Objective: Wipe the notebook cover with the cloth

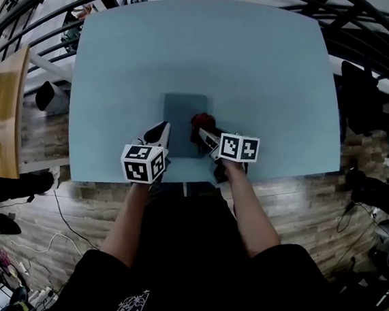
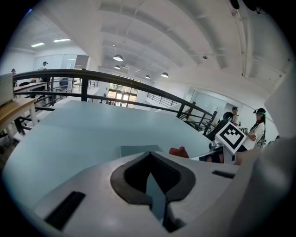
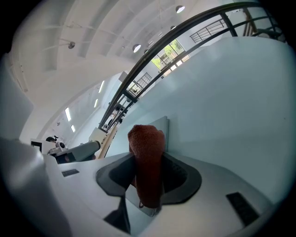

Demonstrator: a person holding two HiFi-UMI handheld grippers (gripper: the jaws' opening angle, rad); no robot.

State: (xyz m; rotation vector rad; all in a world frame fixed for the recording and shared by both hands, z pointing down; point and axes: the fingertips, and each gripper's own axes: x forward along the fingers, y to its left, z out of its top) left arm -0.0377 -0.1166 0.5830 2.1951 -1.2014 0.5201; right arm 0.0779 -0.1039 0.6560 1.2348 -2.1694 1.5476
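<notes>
A grey-blue notebook (image 1: 184,117) lies flat near the front edge of the light blue table (image 1: 240,58). My left gripper (image 1: 162,130) is shut with nothing between its jaws, and its tips rest at the notebook's left edge. My right gripper (image 1: 203,133) is shut on a dark red cloth (image 1: 202,122), held over the notebook's right edge. In the right gripper view the cloth (image 3: 147,157) stands up between the jaws, with the notebook (image 3: 160,127) just behind it. The left gripper view shows the notebook (image 2: 138,149) and the cloth (image 2: 179,151) past the closed jaw tips.
A wooden desk (image 1: 1,101) stands at the left. A dark railing (image 1: 345,14) curves round the table's far and right sides. Cables and bags (image 1: 17,305) lie on the wooden floor. In the left gripper view, people (image 2: 256,127) stand far off at the right.
</notes>
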